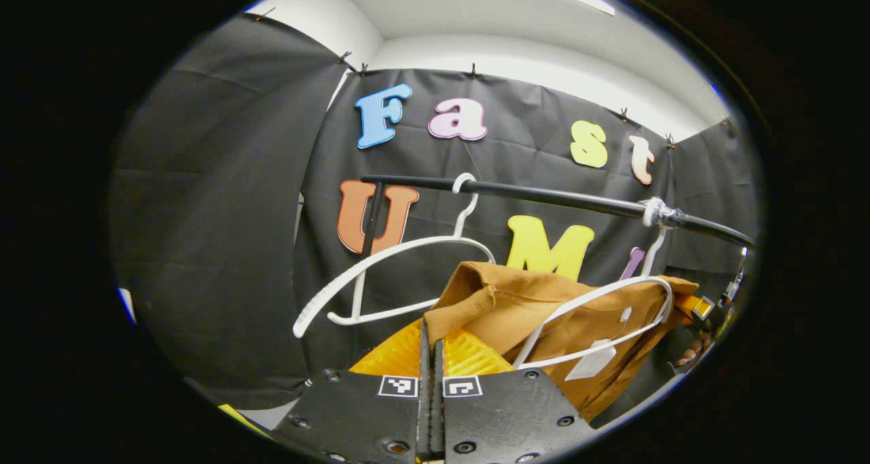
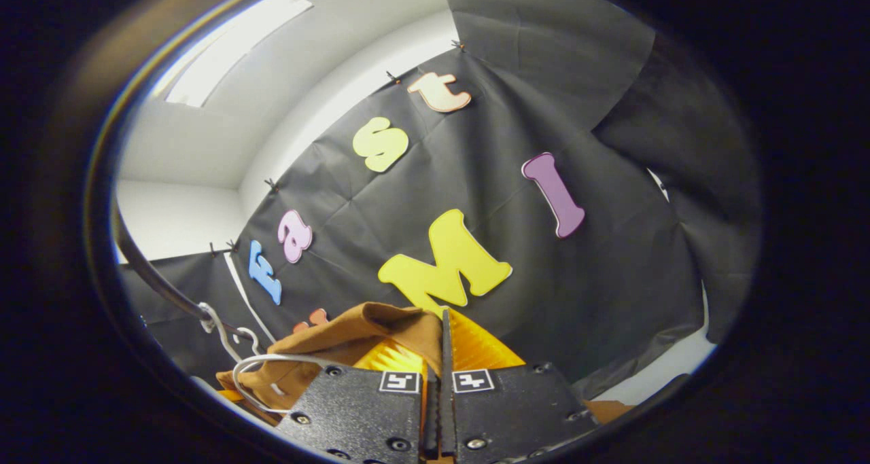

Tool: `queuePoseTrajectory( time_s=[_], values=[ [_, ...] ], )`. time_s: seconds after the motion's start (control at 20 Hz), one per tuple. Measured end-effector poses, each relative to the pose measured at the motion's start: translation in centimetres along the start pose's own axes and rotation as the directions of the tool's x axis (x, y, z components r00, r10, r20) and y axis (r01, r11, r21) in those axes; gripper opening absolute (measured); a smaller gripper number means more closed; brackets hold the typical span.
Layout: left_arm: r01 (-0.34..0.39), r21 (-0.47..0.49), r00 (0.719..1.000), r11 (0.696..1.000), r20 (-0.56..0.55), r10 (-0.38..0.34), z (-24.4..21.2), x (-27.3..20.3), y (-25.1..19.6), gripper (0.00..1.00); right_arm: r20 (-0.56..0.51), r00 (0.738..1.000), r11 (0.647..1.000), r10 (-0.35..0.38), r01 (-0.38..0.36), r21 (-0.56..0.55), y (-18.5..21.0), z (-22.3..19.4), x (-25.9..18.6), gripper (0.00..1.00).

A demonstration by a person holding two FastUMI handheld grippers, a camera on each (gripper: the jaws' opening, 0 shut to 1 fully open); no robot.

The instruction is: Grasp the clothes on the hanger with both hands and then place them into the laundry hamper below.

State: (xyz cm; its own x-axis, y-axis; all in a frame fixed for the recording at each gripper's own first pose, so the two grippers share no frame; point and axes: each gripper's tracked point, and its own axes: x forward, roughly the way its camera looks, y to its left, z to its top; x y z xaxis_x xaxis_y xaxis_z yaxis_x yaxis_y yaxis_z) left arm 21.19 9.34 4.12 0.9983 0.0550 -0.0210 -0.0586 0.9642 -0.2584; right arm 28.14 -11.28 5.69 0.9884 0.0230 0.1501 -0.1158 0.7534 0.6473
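A brown garment (image 1: 530, 301) hangs bunched over a white hanger (image 1: 598, 294) on the black rail (image 1: 557, 198). In the left gripper view, my left gripper (image 1: 429, 331) is shut on the garment's left fold, its fingers pressed together with cloth rising from the tips. In the right gripper view, my right gripper (image 2: 445, 325) is shut on the other end of the brown garment (image 2: 353, 338), with the white hanger (image 2: 272, 361) just to its left. At the garment's far right edge in the left gripper view I see the other gripper (image 1: 700, 308) and a hand (image 1: 694, 348).
An empty white hanger (image 1: 394, 274) hangs on the rail left of the garment. A black upright post (image 1: 370, 219) stands under the rail's left end. The rail (image 2: 160, 284) curves along the left of the right gripper view. Black cloth walls close in behind.
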Motion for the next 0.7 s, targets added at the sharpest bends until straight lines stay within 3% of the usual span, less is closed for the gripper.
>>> queuePoseTrajectory(
  time_s=[0.05, 0.45, 0.7],
  values=[
    [0.006, -0.004, 1.000, 1.000, -0.006, -0.006, -0.1, 0.4, 0.2, 0.05, -0.002, 1.000, 1.000, 0.009, -0.009, 0.019, -0.2, 0.1, 0.3, 0.04],
    [0.062, -0.106, 0.994, 0.992, -0.083, -0.071, -5.1, 1.2, -0.6, 0.05, -0.083, 0.997, 0.985, -0.001, 0.016, 0.170, -3.9, -3.2, 1.9, 0.04],
    [0.052, -0.146, 0.990, 0.988, -0.119, -0.070, -7.6, 1.4, 0.3, 0.05, -0.135, 0.990, 0.980, -0.034, 0.060, 0.190, -5.9, -6.0, 1.1, 0.04]
  ],
)
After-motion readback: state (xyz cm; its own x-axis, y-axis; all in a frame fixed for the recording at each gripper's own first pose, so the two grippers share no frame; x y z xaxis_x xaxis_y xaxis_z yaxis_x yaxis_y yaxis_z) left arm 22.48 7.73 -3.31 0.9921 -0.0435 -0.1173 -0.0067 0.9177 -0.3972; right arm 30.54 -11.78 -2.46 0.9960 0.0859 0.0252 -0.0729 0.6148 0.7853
